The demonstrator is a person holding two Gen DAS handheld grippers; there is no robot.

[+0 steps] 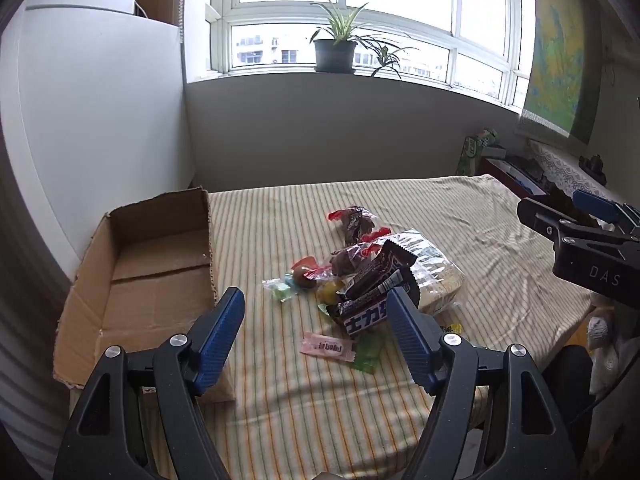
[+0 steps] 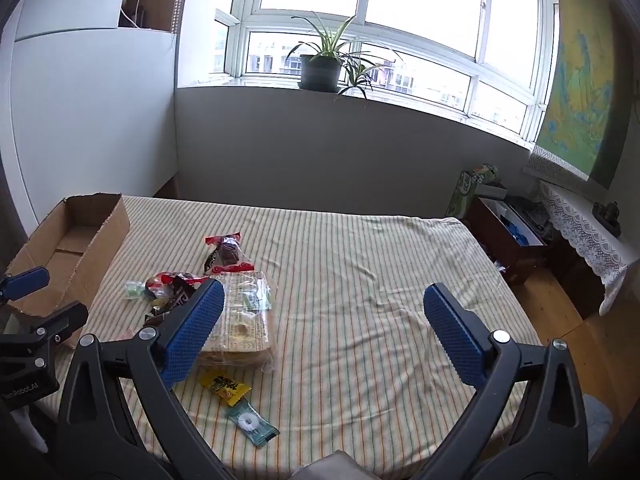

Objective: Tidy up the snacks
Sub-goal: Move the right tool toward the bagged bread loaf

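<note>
A pile of wrapped snacks (image 1: 360, 276) lies mid-table on the striped cloth: dark chocolate bars (image 1: 370, 312), a clear bag of crackers (image 1: 434, 276), red-topped packets (image 1: 356, 220), small candies. An open, empty cardboard box (image 1: 156, 276) stands to the left; it also shows in the right wrist view (image 2: 76, 236). My left gripper (image 1: 316, 306) is open and empty, just in front of the pile. My right gripper (image 2: 320, 312) is open and empty, to the right of the pile (image 2: 224, 292). A yellow packet (image 2: 224, 386) and a green candy (image 2: 252, 424) lie near it.
The striped cloth (image 2: 380, 264) covers the table. A pink candy (image 1: 328, 347) and a green one (image 1: 368, 356) lie at the front. A dark wooden crate (image 2: 508, 236) and a lace-covered shelf (image 2: 584, 228) stand to the right. A potted plant (image 1: 334, 48) sits on the windowsill.
</note>
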